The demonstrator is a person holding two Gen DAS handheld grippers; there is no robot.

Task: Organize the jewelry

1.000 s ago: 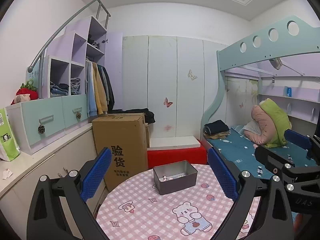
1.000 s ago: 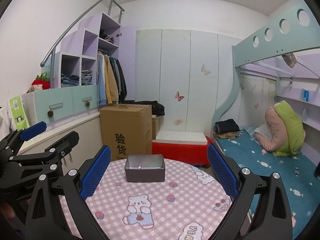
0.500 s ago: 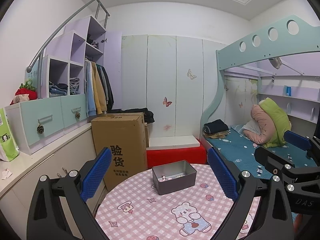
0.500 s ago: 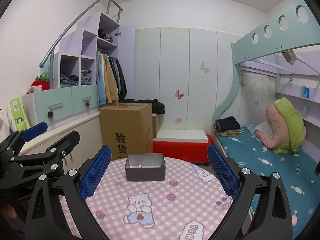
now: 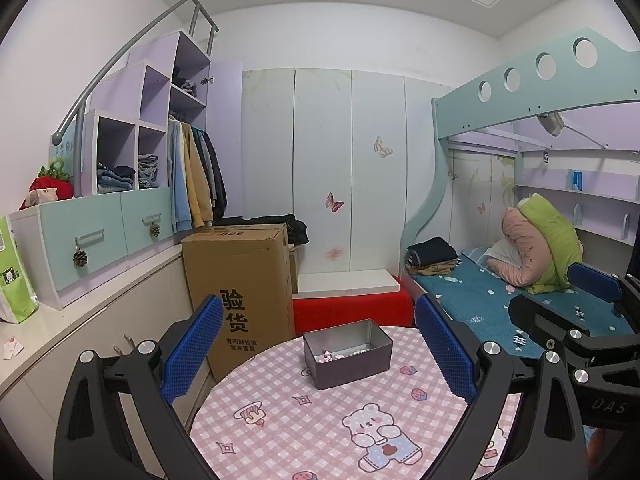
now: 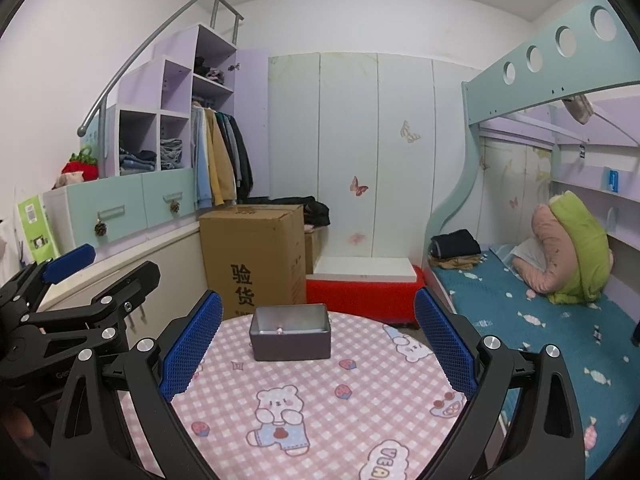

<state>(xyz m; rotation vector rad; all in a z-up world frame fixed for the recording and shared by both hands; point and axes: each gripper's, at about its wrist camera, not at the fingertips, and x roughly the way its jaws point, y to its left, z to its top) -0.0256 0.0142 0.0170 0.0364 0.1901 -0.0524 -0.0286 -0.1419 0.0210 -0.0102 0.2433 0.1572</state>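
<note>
- The small grey rectangular metal tin (image 5: 347,354) sits on the round tabletop with the pink checked, bear-printed cloth (image 5: 320,420), toward the far edge at about 12 o'clock from both cameras.
- Inside the tin, the left wrist view shows a few small pale pink and white jewelry pieces (image 5: 329,356) on the floor of the box; the right wrist view shows only one tiny pink speck above the near wall. What kind of pieces they are is too small to tell.
- No loose jewelry shows on the cloth around the tin; the marks there are printed strawberries, cupcakes and bears.
- The left gripper (image 5: 320,354) hangs above the near side of the tabletop, its blue-padded fingers spread wide with nothing between them.
- The right gripper (image 6: 318,350) is likewise spread wide and empty, the tin framed between its fingers at 12 o'clock, well apart from them.
- Judgement: the visible pieces already lie in the tin and neither gripper carries anything, so the collecting part looks done or close to done.
- What may be left is arranging the pieces or closing the tin; no lid shows in either view, so I cannot tell.
</note>
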